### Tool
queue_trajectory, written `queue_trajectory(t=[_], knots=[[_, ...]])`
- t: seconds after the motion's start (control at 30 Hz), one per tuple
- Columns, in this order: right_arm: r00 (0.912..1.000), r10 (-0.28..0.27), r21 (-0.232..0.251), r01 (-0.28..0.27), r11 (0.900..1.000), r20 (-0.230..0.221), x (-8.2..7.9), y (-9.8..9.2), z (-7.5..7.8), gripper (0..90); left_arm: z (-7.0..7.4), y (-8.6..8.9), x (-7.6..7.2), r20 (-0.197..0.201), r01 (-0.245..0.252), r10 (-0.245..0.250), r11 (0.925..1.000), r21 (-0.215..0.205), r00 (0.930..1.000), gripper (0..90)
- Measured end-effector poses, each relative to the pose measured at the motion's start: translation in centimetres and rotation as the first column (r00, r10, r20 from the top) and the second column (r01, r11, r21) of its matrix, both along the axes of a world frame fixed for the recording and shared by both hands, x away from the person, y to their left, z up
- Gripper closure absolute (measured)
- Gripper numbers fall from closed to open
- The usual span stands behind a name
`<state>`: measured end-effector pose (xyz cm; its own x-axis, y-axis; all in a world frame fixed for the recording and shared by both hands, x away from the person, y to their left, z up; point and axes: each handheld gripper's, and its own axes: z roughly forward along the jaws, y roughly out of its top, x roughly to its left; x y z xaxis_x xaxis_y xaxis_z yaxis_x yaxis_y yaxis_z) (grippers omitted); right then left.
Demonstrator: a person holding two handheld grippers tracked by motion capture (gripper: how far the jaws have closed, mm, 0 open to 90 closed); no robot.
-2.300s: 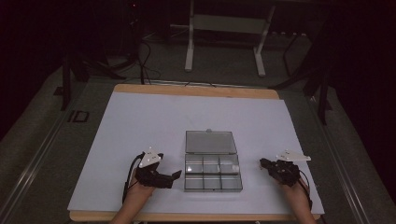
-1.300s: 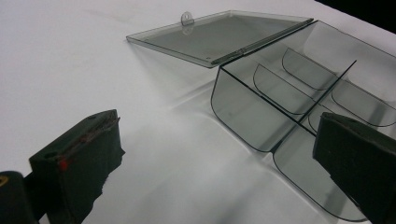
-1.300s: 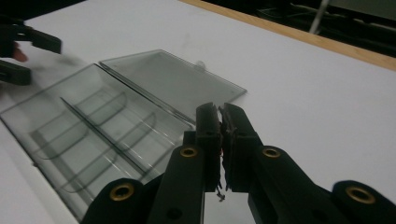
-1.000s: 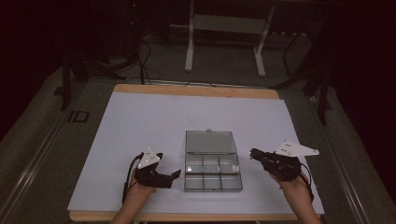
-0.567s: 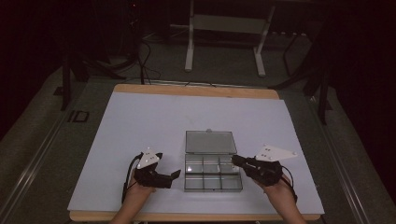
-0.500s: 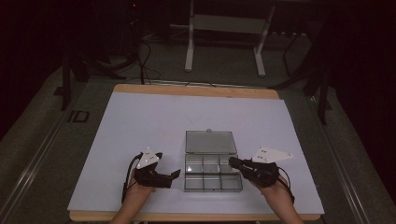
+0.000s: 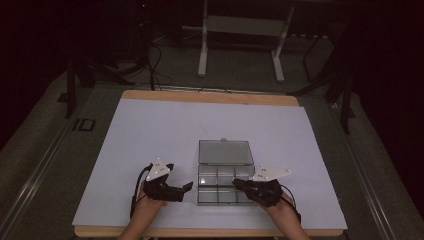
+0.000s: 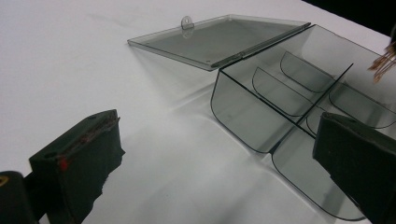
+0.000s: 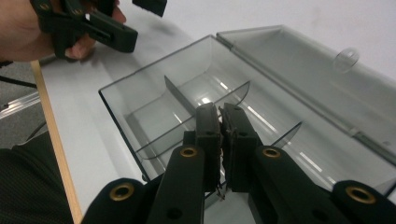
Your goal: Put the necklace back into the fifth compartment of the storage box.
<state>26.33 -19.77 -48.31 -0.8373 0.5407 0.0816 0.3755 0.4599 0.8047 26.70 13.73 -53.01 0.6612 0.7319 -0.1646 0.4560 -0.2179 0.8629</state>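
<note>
**Right claw over the open compartment box, left claw waiting beside it**

A clear, smoke-tinted compartment box point(image 7: 222, 183) lies on the white desk point(image 7: 150, 135) near the person's edge, between the two hands; its lid point(image 7: 224, 152) is folded fully back and lies flat on the desk on the far side, a small round tab at its outer edge; thin curved dividers split the tray into compartments, and those in view look bare.

The right claw point(image 7: 238, 183) reaches over the box's right end, its tips above the compartments there; in the right gripper view its jaws stand pressed nearly together point(image 9: 221, 122), with something thin and wiry caught in the narrow slit between them, too small to tell what; the left gripper view shows a bit of thin brownish strands point(image 8: 384, 65) at the frame's right edge above the box.

The left claw point(image 7: 186, 186) sits on the desk just left of the box, apart from it; its jaws are spread wide with nothing between them, one tip pointing toward the box's near-left corner.
</note>
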Motion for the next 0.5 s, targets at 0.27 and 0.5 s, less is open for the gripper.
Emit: queue_trajectory(t=[0.27, 0.5], knots=[[0.9996, 0.007, -0.040, -0.008, 0.999, -0.027, 0.5, 0.4, -1.5, 86.1, -0.1, 0.0, 0.0, -0.001, 0.000, 0.000, 1.0000, 0.001, 1.0000, 2.0], [0.9988, 0.014, -0.055, -0.017, 0.998, -0.048, 0.6, 0.5, -2.0, 85.5, -0.2, 0.0, 0.0, -0.004, 0.000, 0.000, 1.0000, 0.004, 1.0000, 2.0]])
